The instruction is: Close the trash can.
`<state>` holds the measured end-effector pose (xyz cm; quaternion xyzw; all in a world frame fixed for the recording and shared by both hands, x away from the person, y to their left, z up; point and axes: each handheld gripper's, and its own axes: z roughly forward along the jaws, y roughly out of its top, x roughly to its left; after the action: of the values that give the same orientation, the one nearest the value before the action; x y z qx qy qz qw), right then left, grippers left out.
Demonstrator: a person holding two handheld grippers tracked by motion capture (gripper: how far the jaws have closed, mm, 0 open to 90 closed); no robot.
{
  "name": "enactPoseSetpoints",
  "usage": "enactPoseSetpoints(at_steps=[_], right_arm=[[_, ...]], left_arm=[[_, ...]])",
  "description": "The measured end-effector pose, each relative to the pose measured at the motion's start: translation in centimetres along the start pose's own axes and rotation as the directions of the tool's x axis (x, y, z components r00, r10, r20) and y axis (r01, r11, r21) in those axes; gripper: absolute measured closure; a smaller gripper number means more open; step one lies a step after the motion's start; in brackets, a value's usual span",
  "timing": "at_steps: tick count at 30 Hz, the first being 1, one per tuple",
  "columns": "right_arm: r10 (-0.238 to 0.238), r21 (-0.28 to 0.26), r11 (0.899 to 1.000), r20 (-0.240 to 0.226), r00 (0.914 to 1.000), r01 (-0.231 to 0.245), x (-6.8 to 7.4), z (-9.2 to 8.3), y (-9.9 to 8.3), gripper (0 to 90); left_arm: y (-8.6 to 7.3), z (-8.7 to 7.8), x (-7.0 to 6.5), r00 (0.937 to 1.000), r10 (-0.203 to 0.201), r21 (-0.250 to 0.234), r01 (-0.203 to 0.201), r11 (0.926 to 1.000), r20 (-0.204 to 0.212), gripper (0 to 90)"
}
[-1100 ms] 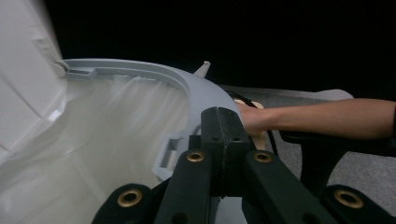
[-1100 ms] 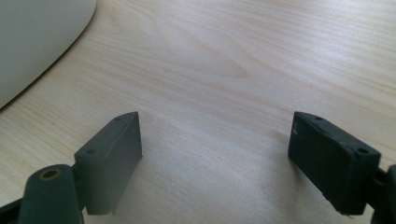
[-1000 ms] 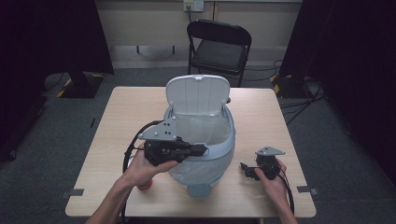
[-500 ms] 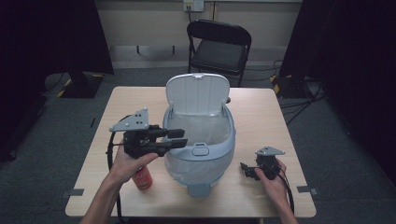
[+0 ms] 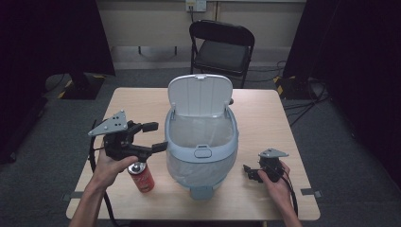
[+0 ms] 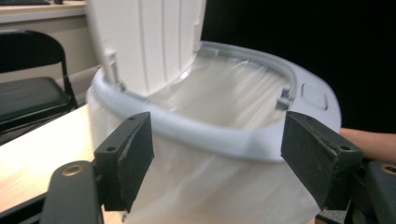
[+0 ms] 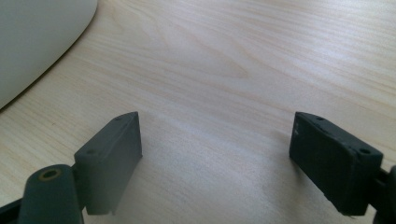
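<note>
Light, hollow plastic bin (image 5: 201, 151) mid-surface, lid raised, thin liner soft and slippery; best taken by the stiff grey rim. Left hand-held gripper (image 5: 153, 137) released, drawn back from the rim since a second ago, uncovering a red can (image 5: 142, 177). Right hand-held gripper (image 5: 250, 172) released, unmoved.

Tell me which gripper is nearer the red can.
Left. The left gripper hangs just above the red can, at the bin's left side. The right gripper rests low on the table, across the bin from the can.
</note>
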<state>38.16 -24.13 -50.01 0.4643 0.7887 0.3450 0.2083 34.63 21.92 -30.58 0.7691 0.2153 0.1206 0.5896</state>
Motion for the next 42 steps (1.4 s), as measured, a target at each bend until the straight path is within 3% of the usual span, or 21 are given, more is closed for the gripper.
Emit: enactPoseSetpoints(at_steps=[13, 17, 19, 23, 25, 29, 31, 32, 37, 42], right_arm=[[0.000, 0.000, 1.000, 0.000, 1.0000, 0.000, 0.0, 0.0, 0.0, 15.8], [0.000, 0.000, 1.000, 0.000, 1.0000, 0.000, 0.0, 0.0, 0.0, 15.7], [0.000, 0.000, 1.000, 0.000, 1.0000, 0.000, 0.0, 0.0, 0.0, 15.7], [0.000, 0.000, 1.000, 0.000, 1.0000, 0.000, 0.0, 0.0, 0.0, 15.7], [0.000, 0.000, 1.000, 0.000, 1.0000, 0.000, 0.0, 0.0, 0.0, 15.7], [0.000, 0.000, 1.000, 0.000, 1.0000, 0.000, 0.0, 0.0, 0.0, 15.7], [0.000, 0.000, 1.000, 0.000, 1.0000, 0.000, 0.0, 0.0, 0.0, 15.7], [0.000, 0.000, 1.000, 0.000, 1.0000, 0.000, 0.0, 0.0, 0.0, 15.7], [0.000, 0.000, 1.000, 0.000, 1.0000, 0.000, 0.0, 0.0, 0.0, 15.7], [0.000, 0.000, 1.000, 0.000, 1.0000, 0.000, 0.0, 0.0, 0.0, 15.7]], left_arm=[[-4.0, -2.3, 1.3, 0.9969, -0.039, 0.062, 0.043, 0.9971, -0.068, 17.4], [-5.8, -2.9, 2.2, 0.9941, -0.074, 0.084, 0.081, 0.9932, -0.080, 17.0], [-6.8, -2.9, 2.6, 0.9916, -0.089, 0.120, 0.100, 0.9877, -0.094, 16.5], [-7.7, -2.9, 2.7, 0.9909, -0.085, 0.135, 0.099, 0.9858, -0.104, 16.6], [-8.7, -2.9, 2.7, 0.9910, -0.088, 0.161, 0.104, 0.9816, -0.101, 16.8], [-9.9, -3.1, 2.9, 0.9893, -0.107, 0.165, 0.122, 0.9787, -0.100, 16.2], [-10.1, -3.2, 2.7, 0.9885, -0.116, 0.147, 0.130, 0.9806, -0.097, 16.1], [-10.1, -3.3, 2.6, 0.9900, -0.103, 0.144, 0.116, 0.9828, -0.097, 16.2], [-10.1, -2.6, 2.1, 0.9924, -0.102, 0.181, 0.113, 0.9771, -0.069, 16.3], [-11.5, -2.2, 1.8, 0.9917, -0.107, 0.196, 0.119, 0.9733, -0.071, 18.0]])
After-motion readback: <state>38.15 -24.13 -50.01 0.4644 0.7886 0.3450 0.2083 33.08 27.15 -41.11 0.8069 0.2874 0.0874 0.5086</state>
